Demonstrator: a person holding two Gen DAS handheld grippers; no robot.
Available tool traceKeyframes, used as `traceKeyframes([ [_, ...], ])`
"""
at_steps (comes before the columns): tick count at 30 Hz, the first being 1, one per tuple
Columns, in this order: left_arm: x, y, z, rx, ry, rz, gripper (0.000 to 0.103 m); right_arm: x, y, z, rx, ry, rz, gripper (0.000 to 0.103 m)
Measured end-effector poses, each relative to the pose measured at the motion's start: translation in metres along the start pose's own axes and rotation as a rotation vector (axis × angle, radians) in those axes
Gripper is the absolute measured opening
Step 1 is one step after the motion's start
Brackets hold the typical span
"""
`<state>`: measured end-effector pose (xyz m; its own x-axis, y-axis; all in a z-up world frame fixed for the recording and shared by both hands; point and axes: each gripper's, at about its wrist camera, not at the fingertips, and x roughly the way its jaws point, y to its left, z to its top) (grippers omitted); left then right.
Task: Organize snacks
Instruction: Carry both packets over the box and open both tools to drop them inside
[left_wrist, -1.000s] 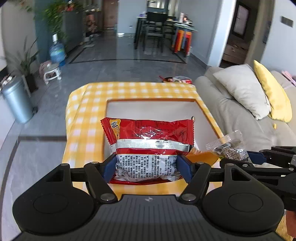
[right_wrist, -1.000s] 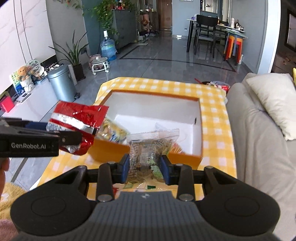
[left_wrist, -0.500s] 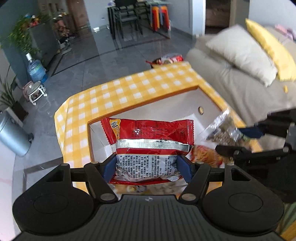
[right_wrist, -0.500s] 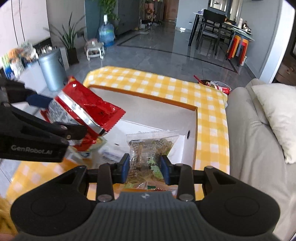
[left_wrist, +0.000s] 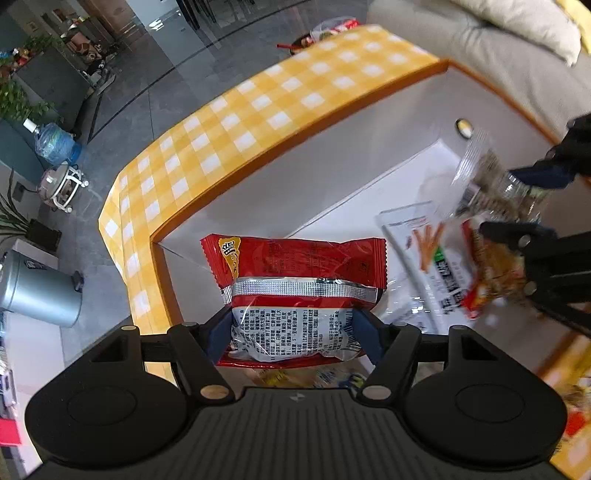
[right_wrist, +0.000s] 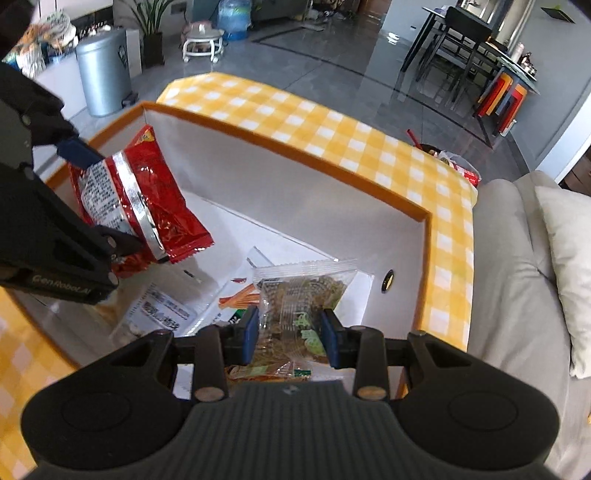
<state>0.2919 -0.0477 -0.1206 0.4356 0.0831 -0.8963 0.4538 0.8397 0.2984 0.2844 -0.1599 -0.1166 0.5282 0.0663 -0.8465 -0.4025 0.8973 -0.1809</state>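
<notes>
Two grippers, one packet each: left gripper (left_wrist: 293, 334) clamped narrow across the lower half of a red foil snack packet (left_wrist: 299, 288), right gripper (right_wrist: 290, 330) clamped narrow on a clear packet of brown snack (right_wrist: 301, 295). Both packets poking forward and down past the jaws, long axes along the fingers, hanging over the open white-lined orange box (right_wrist: 306, 206), red one toward its left side, clear one toward its right wall. Below in the box, at least two more packets, a white-printed one (right_wrist: 166, 306) clearest; exact count unclear.

A clear snack packet (right_wrist: 301, 295) is clamped in the right tongs (right_wrist: 290, 332) above the white-lined box (right_wrist: 295, 192); a red packet (right_wrist: 136, 195) is held by the left tongs (right_wrist: 99, 199).
</notes>
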Motion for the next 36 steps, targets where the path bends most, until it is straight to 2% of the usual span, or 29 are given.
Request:
traceKeyframes([
  [5,0.020,-0.003,0.001,0.014,0.049,0.007,0.080,0.017,0.004,0.002,-0.047,0.033,-0.020,0.034],
  [11,0.027,-0.007,0.003,0.021,0.057,0.000,0.081,0.031,0.006,-0.002,-0.080,0.070,-0.046,0.034],
  [16,0.025,-0.014,0.002,0.056,0.029,-0.001,0.093,0.033,0.005,0.001,-0.080,0.084,-0.043,0.036],
  [19,0.021,-0.016,0.000,0.061,0.004,0.017,0.094,0.031,0.004,0.001,-0.090,0.084,-0.045,0.036],
  [26,0.006,-0.007,0.001,0.040,-0.013,0.039,0.094,0.024,0.003,0.004,-0.106,0.087,-0.025,0.057],
  [28,0.001,-0.005,0.001,0.041,-0.025,0.045,0.094,0.020,0.000,0.005,-0.090,0.091,0.006,0.063],
  [31,-0.009,0.000,0.001,0.032,-0.047,0.046,0.094,0.014,-0.001,0.007,-0.072,0.107,0.062,0.064],
  [33,-0.016,0.004,0.000,0.014,-0.054,0.048,0.094,0.009,0.001,0.009,-0.076,0.109,0.061,0.064],
  [36,-0.026,0.007,-0.003,-0.003,-0.065,0.052,0.094,0.000,0.005,0.009,-0.080,0.108,0.069,0.077],
])
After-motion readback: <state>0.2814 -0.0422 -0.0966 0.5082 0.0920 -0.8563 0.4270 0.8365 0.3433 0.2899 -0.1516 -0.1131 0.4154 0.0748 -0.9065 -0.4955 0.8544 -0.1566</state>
